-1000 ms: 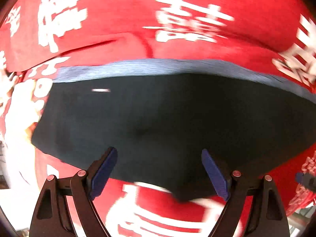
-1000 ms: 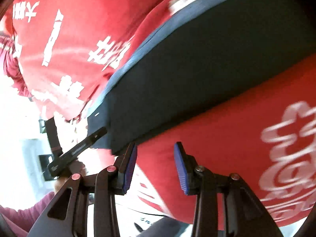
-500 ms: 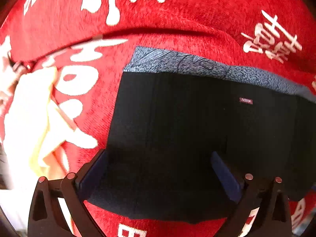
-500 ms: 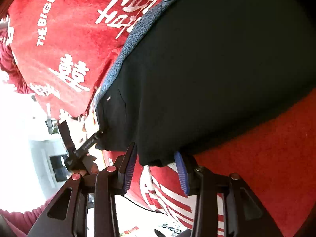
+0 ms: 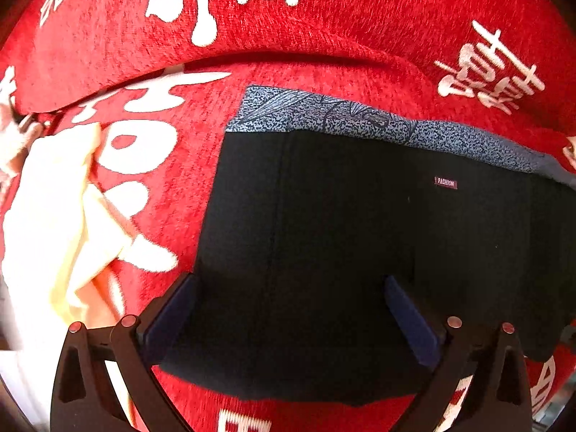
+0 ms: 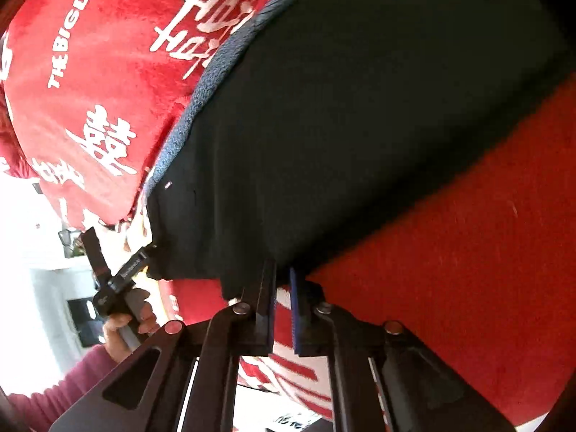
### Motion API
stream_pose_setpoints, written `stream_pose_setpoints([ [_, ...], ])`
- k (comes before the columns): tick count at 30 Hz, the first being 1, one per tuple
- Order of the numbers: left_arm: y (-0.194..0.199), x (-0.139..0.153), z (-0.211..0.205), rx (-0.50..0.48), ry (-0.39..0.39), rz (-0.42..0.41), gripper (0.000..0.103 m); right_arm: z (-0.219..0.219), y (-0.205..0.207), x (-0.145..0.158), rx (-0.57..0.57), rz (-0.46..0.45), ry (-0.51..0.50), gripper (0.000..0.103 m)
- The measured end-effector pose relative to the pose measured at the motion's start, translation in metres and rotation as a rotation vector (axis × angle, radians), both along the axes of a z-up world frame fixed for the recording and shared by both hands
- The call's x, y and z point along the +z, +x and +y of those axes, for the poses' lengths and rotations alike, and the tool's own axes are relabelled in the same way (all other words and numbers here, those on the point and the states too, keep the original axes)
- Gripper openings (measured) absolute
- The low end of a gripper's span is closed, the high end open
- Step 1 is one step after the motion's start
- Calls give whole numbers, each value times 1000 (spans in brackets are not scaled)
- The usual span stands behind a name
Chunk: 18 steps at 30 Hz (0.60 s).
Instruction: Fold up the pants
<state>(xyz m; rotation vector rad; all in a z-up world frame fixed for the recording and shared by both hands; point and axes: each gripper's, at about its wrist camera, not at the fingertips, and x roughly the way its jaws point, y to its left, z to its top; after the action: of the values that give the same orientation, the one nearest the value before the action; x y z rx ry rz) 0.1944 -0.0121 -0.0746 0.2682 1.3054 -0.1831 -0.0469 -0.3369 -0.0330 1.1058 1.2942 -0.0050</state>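
We see the black pants (image 5: 342,252) lying flat on a red blanket (image 5: 324,36) printed with white characters; what lies under the blanket we can't tell. A blue-grey patterned band (image 5: 360,118) runs along the far edge of the pants in the left wrist view, and a small label reading FASHION (image 5: 445,182) sits just below it toward the right.

Left gripper (image 5: 288,309) points steeply down over the near left portion of the pants. Its jaws stand wide apart: left pad at the left edge of the fabric, right pad over the black cloth. They clamp nothing. Whether the pads touch the fabric is hard to say from this angle.

Right gripper (image 6: 282,304) is at the near edge of the pants in its own view. Its jaws are drawn together with only a thin gap, tips at the hem. We think they pinch the fabric edge, but the contact spot is dark and partly hidden.

A pale yellow cloth (image 5: 54,223) lies on the blanket to the left of the pants, apart from them.

In the right wrist view, a hand (image 6: 126,327) in a pink sleeve (image 6: 64,388) grips the handle of the other gripper at the far corner of the pants.
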Motion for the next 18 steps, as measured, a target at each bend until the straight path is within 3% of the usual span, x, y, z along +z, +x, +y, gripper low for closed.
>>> stream_pose_setpoints([
  [2, -5, 10, -7, 7, 30, 1, 103, -3, 0, 12, 64, 15, -51, 10],
  [4, -15, 25, -18, -11, 11, -14, 103, -12, -3, 27, 128, 15, -86, 15],
  [6, -31, 42, -45, -80, -14, -49, 103, -29, -5, 45, 144, 10, -157, 42],
  [7, -37, 47, -58, -108, -25, -63, 103, -39, -5, 53, 137, 1, -203, 45],
  [10, -48, 47, -108, -161, -106, -50, 103, -71, 7, 68, 113, -31, -318, 46],
  [13, -54, 30, -160, -177, -154, -13, 103, -99, 29, 63, 91, -5, -406, 45],
  [15, -67, 12, -187, -205, -127, -2, 103, -109, 34, 47, 115, 16, -443, 45],
  [16, -78, -3, -197, -225, -77, 23, 103, -111, 29, 39, 137, 36, -456, 42],
  [18, -98, -5, -193, -200, -91, -42, 103, -108, 15, 36, 156, -36, -485, 42],
])
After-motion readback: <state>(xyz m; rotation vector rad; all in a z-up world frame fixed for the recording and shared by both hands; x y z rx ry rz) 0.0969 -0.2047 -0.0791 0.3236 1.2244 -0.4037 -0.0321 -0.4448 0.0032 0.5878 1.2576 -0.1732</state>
